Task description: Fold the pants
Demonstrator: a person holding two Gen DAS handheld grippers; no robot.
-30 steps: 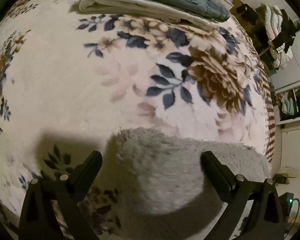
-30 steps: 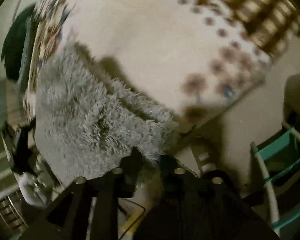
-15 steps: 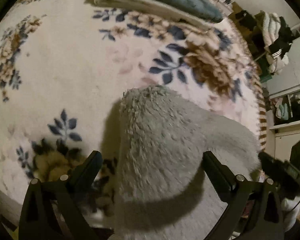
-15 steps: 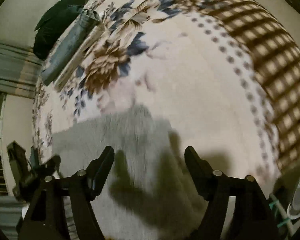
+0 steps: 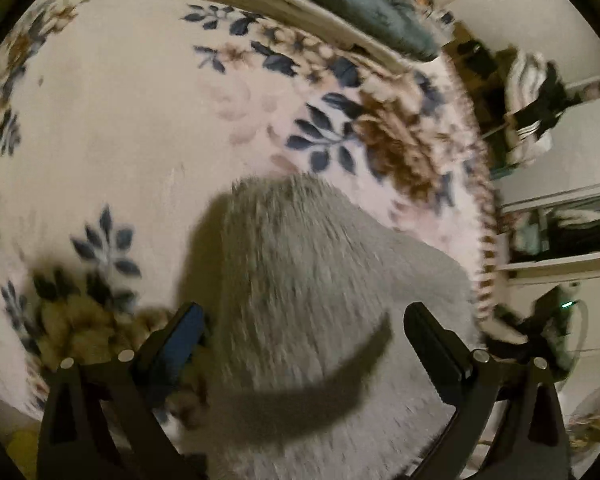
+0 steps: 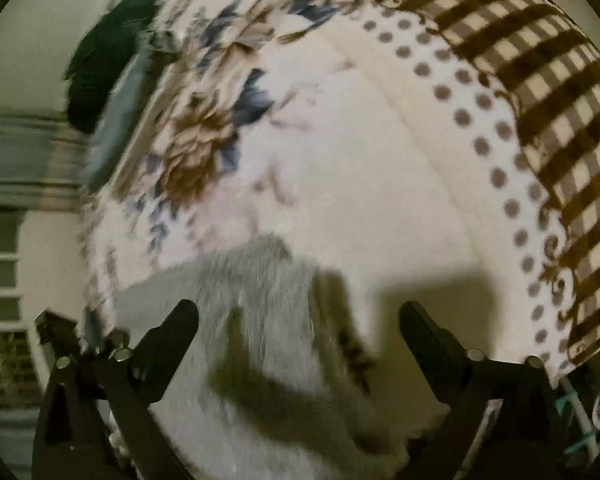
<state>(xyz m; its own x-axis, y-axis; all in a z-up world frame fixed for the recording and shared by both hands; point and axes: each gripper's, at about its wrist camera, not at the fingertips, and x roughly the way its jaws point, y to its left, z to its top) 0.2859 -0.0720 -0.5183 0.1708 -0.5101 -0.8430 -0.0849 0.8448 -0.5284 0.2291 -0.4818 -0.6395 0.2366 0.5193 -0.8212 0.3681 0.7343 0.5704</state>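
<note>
Fleecy floral blanket (image 5: pixel 139 128) fills both views, a stack of folded clothes (image 5: pixel 320 12) lying at its twelve o'clock edge. Grey fuzzy pants (image 5: pixel 320 300) sit folded at six o'clock, right under me. A second ago my right gripper (image 6: pixel 298 330) was clamped on their edge; now its jaws stand spread above the fabric, so that fold is laid down. My left gripper (image 5: pixel 304 332) is spread too, holding nothing, and has drawn back over the bundle. I judge another fold or a smoothing pass comes next.
</note>
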